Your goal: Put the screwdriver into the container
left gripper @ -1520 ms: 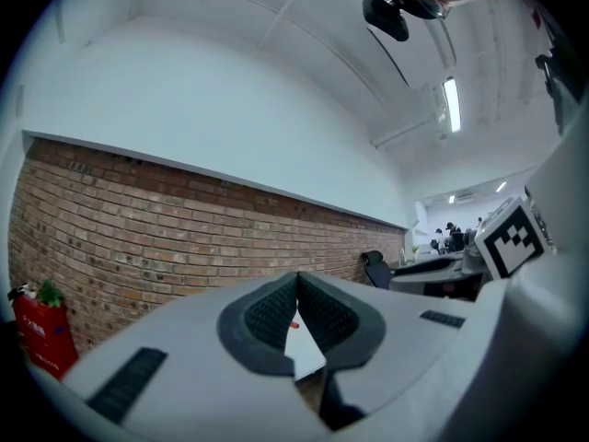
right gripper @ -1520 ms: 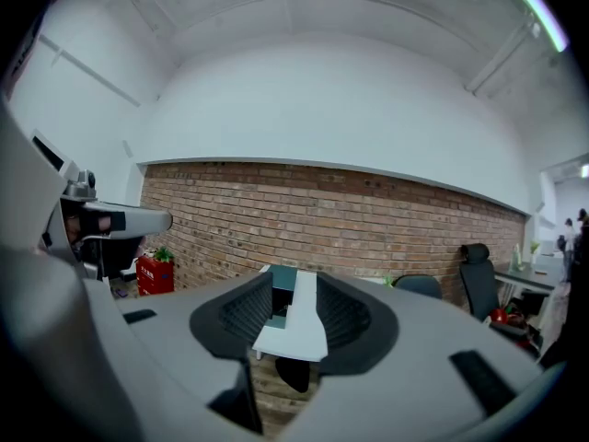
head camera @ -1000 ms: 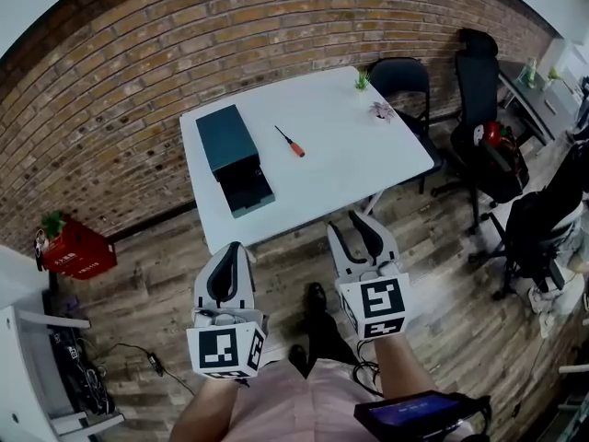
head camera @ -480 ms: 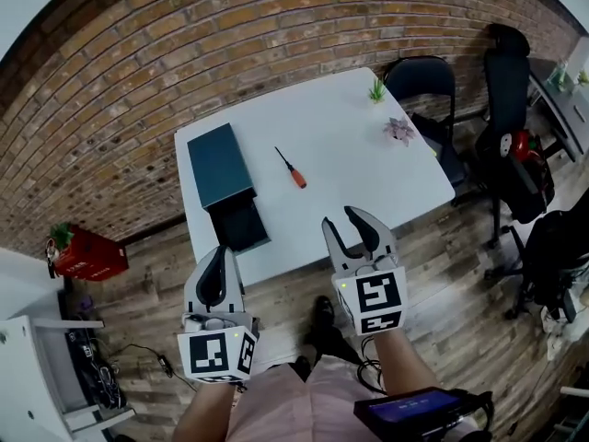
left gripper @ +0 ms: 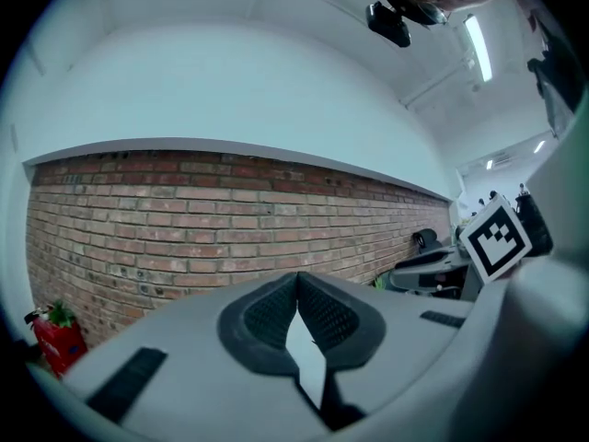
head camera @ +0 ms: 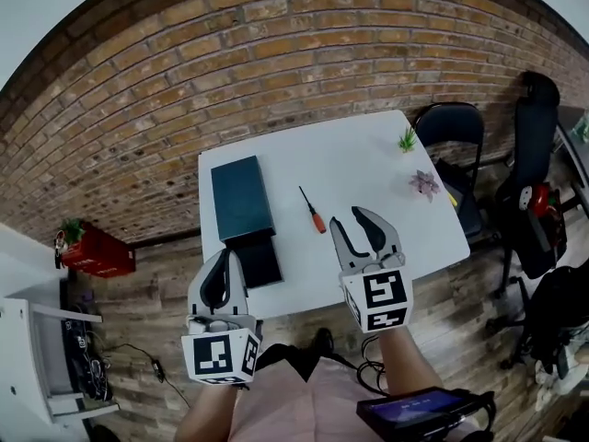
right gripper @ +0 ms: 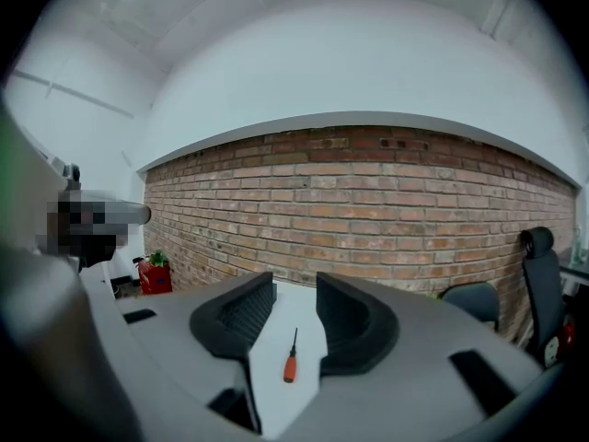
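Observation:
The screwdriver point(head camera: 314, 212), thin with an orange handle, lies on the white table point(head camera: 368, 168), just right of the dark teal container point(head camera: 241, 199). The container's drawer point(head camera: 257, 259) is pulled out toward me. My right gripper point(head camera: 350, 217) is open and hovers over the table's near part, a little right of the screwdriver and apart from it. In the right gripper view the screwdriver point(right gripper: 290, 358) shows on the table ahead, between that gripper's point(right gripper: 294, 288) spread jaws. My left gripper point(head camera: 223, 256) is shut and empty, at the table's front edge beside the drawer. Its tips point(left gripper: 297, 280) touch.
A small green plant point(head camera: 408, 140) and a pink flower-like ornament point(head camera: 424, 184) stand at the table's right side. Black office chairs point(head camera: 458, 141) stand to the right. A red crate point(head camera: 92, 252) and a white shelf point(head camera: 37, 357) are on the wooden floor at the left. A brick wall backs the table.
I have stepped closer to the table. Both grippers moved forward; the right one now hangs over the tabletop near the screwdriver. Jaw states are unchanged.

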`<action>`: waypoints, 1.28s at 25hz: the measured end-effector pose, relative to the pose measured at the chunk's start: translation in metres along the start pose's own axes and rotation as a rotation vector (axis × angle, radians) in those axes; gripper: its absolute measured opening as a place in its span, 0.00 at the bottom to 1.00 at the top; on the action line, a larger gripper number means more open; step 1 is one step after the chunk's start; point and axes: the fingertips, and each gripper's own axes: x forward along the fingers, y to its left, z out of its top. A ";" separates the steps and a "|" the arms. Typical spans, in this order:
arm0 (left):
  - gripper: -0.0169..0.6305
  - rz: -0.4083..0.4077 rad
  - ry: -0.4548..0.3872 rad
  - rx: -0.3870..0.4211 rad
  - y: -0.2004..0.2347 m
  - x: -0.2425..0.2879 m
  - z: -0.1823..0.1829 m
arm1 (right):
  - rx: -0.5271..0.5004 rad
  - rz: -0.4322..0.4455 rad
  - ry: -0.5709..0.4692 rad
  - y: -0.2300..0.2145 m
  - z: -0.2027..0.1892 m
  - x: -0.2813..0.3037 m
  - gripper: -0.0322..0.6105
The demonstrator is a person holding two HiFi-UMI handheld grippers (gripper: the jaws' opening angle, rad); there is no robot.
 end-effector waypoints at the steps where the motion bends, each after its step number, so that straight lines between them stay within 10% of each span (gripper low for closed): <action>1: 0.05 0.010 -0.001 -0.005 0.005 0.002 0.000 | -0.006 0.006 0.001 0.001 0.002 0.007 0.29; 15: 0.05 0.044 0.054 -0.091 0.090 0.070 -0.039 | -0.050 0.033 0.147 0.024 -0.026 0.114 0.30; 32: 0.05 0.010 0.270 -0.163 0.121 0.122 -0.137 | 0.027 0.029 0.495 0.025 -0.184 0.161 0.30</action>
